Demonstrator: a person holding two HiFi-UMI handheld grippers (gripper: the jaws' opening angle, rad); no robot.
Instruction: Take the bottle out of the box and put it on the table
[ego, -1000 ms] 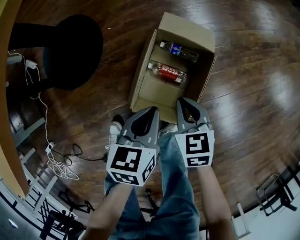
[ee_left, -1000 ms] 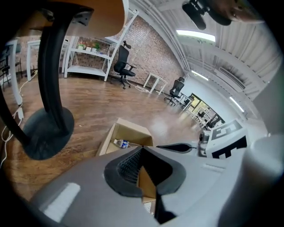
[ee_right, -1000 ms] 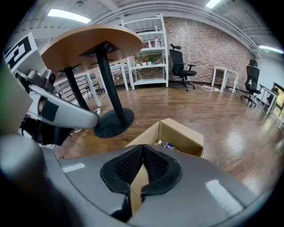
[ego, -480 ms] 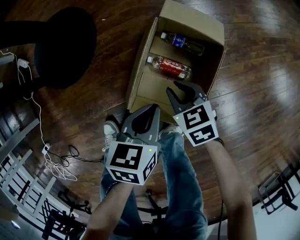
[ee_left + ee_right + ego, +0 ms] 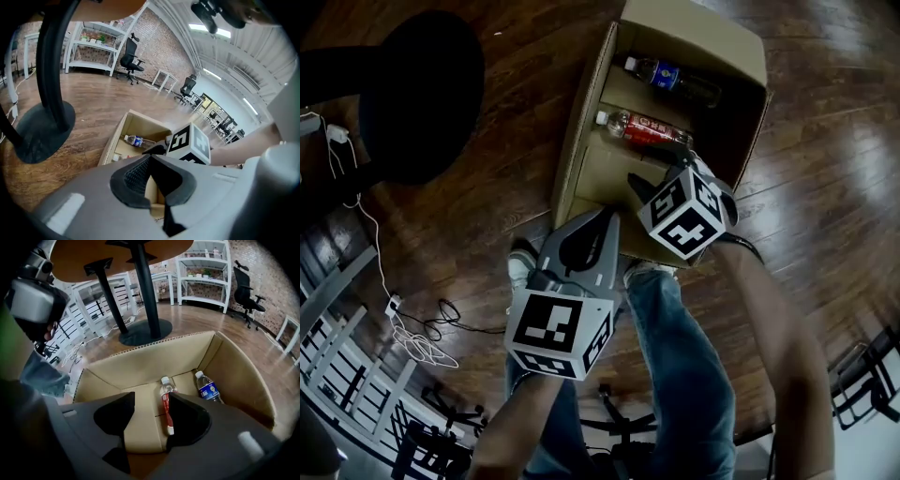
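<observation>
An open cardboard box point(image 5: 581, 141) stands on the dark wooden floor point(image 5: 825, 141) just ahead of the person's feet. The right gripper point(image 5: 661, 173) reaches down into the box with nothing in its grasp, its jaws apart after just opening, while the left gripper point(image 5: 609, 214) hangs outside the near wall with its jaw tips closed together on nothing. Two bottles lie on their sides on the box bottom: the red-labelled bottle point(image 5: 645, 127) is just beyond the right gripper's tips, close to one jaw and not gripped, and the blue-labelled bottle point(image 5: 670, 77) lies further back by the far wall.
</observation>
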